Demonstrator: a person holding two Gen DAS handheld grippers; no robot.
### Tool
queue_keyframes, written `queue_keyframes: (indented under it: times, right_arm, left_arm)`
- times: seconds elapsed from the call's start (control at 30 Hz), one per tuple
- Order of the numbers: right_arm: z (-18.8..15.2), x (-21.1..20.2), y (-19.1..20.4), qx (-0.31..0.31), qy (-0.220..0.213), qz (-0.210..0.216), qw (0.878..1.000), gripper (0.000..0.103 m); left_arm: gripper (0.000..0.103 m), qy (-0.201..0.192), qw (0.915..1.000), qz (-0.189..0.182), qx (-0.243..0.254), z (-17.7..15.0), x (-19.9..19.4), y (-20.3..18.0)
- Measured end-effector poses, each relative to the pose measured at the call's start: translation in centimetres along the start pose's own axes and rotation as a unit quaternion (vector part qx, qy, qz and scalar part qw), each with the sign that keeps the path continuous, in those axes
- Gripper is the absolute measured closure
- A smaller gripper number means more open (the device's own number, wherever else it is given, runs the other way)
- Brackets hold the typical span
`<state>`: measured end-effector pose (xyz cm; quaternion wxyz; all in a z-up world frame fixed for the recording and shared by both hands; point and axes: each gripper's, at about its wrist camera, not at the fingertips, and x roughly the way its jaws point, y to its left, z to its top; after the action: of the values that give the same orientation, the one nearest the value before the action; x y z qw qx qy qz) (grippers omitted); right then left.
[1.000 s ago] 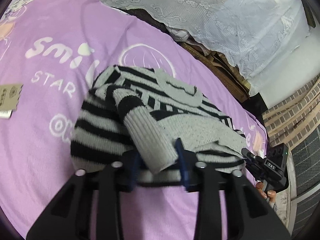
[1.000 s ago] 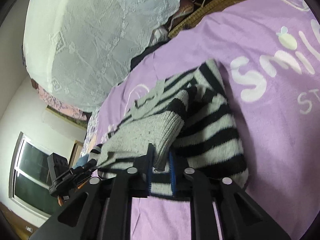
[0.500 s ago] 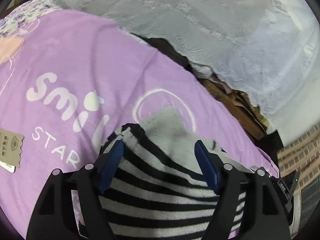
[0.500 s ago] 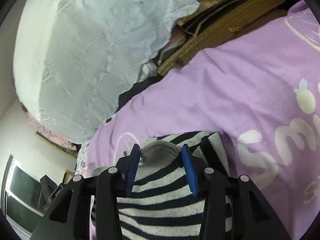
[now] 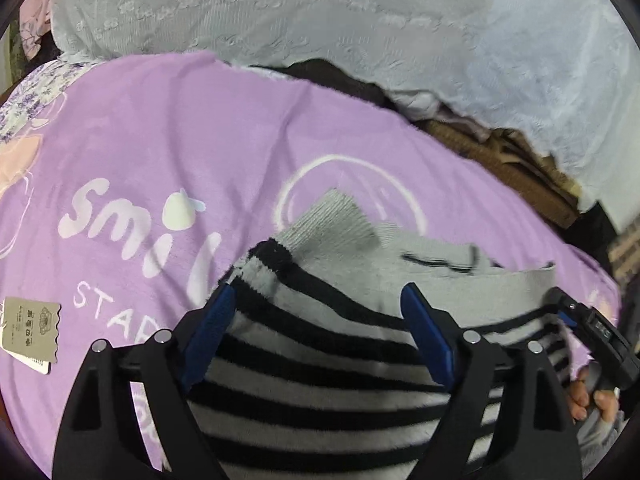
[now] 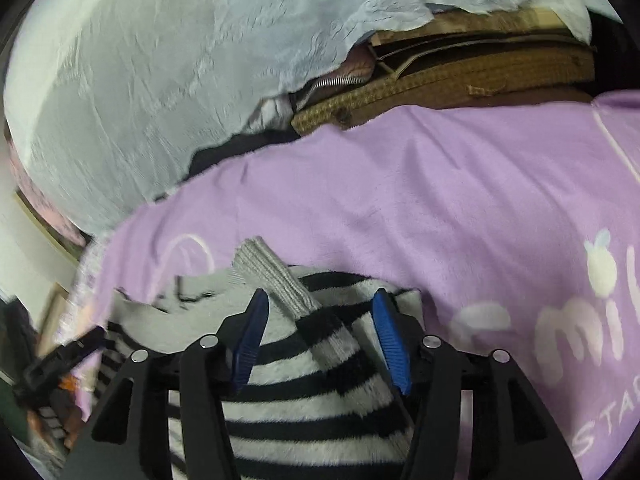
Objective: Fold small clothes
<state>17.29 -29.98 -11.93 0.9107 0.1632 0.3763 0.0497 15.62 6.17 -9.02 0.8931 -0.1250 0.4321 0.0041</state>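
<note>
The bed is covered by a purple blanket [image 5: 168, 128] printed with white lettering and a white circle outline. On it lies a striped sweater [image 5: 320, 360] (black and grey bands, with a plain grey ribbed cuff reaching into the circle). Well apart from it, near the blanket's left edge, lies 1 beige paper tag [image 5: 30, 330].

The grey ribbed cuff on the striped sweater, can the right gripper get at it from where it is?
Probably yes: the cuff lies on top of the striped sweater, just ahead of the open right gripper, with nothing covering it.
</note>
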Motion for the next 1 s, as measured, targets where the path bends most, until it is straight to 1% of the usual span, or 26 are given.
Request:
queue_keyframes:
  times: [0.03, 0.07, 0.13, 0.17, 0.2, 0.23, 0.27, 0.37, 0.47, 0.5, 0.53, 0.6, 0.7, 0.77, 0.8, 0.87, 0.9, 0.93, 0.97, 1.0]
  right_arm:
    - [-0.2, 0.1, -0.2, 0.004, 0.0, -0.007, 1.0, 0.081]
    - [-0.3, -0.1, -0.9, 0.027, -0.007, 0.0, 1.0, 0.095]
    - [-0.5, -0.5, -2.6, 0.063, -0.019, -0.005, 0.998, 0.095]
    - [-0.5, -0.1, -3.8, 0.085, -0.007, 0.0, 0.996, 0.096]
    - [-0.6, 0.4, -4.3, 0.095, 0.003, 0.007, 0.995, 0.096]
    - [-0.8, 1.0, -5.0, 0.108, 0.014, 0.011, 0.994, 0.096]
    - [-1.0, 1.3, -5.2, 0.11, 0.019, 0.01, 0.994, 0.096]
    - [-1.1, 1.1, -4.8, 0.098, 0.017, 0.002, 0.995, 0.096]
    - [-1.3, 0.2, -4.6, 0.102, 0.001, 0.011, 0.995, 0.094]
    - [-1.4, -0.2, -4.3, 0.101, -0.007, 0.013, 0.995, 0.09]
    - [-1.4, -0.9, -3.9, 0.098, -0.019, 0.01, 0.995, 0.089]
    - [-1.4, -2.4, -2.8, 0.084, -0.043, 0.003, 0.996, 0.088]
    - [-1.6, -4.5, 0.0, 0.054, -0.063, 0.033, 0.996, 0.088]
    - [-2.2, -5.0, 2.9, 0.019, -0.052, 0.065, 0.996, 0.088]
    - [-2.5, -4.9, 4.2, 0.001, -0.041, 0.076, 0.996, 0.088]
    - [-3.7, -3.9, 6.9, -0.032, -0.014, 0.087, 0.996, 0.089]
    - [-4.5, -2.9, 7.9, -0.047, 0.001, 0.082, 0.996, 0.089]
    - [-4.9, -1.9, 8.3, -0.056, 0.014, 0.071, 0.996, 0.089]
    - [-5.4, -0.8, 8.5, -0.063, 0.032, 0.053, 0.996, 0.089]
    - [-6.0, 0.5, 8.3, -0.066, 0.054, 0.035, 0.996, 0.092]
  left_arm:
    - [0.021, 0.002, 0.9998, 0.021, 0.001, 0.0, 0.7, 0.2]
    - [0.021, 0.004, 0.9992, 0.04, 0.001, -0.1, 1.1, 0.4]
    - [0.021, 0.022, 0.9959, 0.087, -0.011, -0.3, 2.9, 1.5]
    - [0.017, 0.029, 0.9945, 0.099, -0.021, -0.5, 3.7, 2.3]
    - [0.016, 0.04, 0.9951, 0.081, -0.039, -0.6, 4.6, 3.3]
    - [0.016, 0.041, 0.9953, 0.072, -0.05, -0.6, 4.7, 3.7]
    - [0.016, 0.037, 0.9955, 0.071, -0.05, -0.4, 4.5, 3.8]
    - [0.016, 0.026, 0.9939, 0.106, -0.013, -0.7, 4.2, 2.6]
    - [0.018, 0.01, 0.993, 0.118, 0.003, -1.0, 2.8, 2.0]
    - [0.018, 0.001, 0.9931, 0.118, 0.006, -1.2, 2.1, 1.6]
    - [0.018, -0.013, 0.9941, 0.107, 0.016, -1.5, 0.9, 1.0]
    - [0.018, -0.025, 0.9951, 0.091, 0.03, -1.6, -0.3, -0.1]
    - [0.018, -0.039, 0.9959, 0.056, 0.06, -2.1, -2.0, -3.0]
    - [0.017, -0.033, 0.9952, 0.036, 0.085, -2.7, -2.3, -5.0]
    - [0.017, -0.022, 0.9949, 0.027, 0.094, -3.1, -2.0, -6.0]
    - [0.017, -0.001, 0.9936, 0.024, 0.11, -4.1, -0.9, -7.1]
    - [0.017, 0.006, 0.9926, 0.033, 0.117, -4.6, -0.3, -7.5]
    - [0.014, 0.019, 0.9911, 0.051, 0.122, -5.3, 0.8, -7.7]
    - [0.005, 0.029, 0.9902, 0.064, 0.121, -5.7, 1.8, -7.5]
    - [0.004, 0.025, 0.9899, 0.074, 0.118, -6.2, 2.7, -7.1]
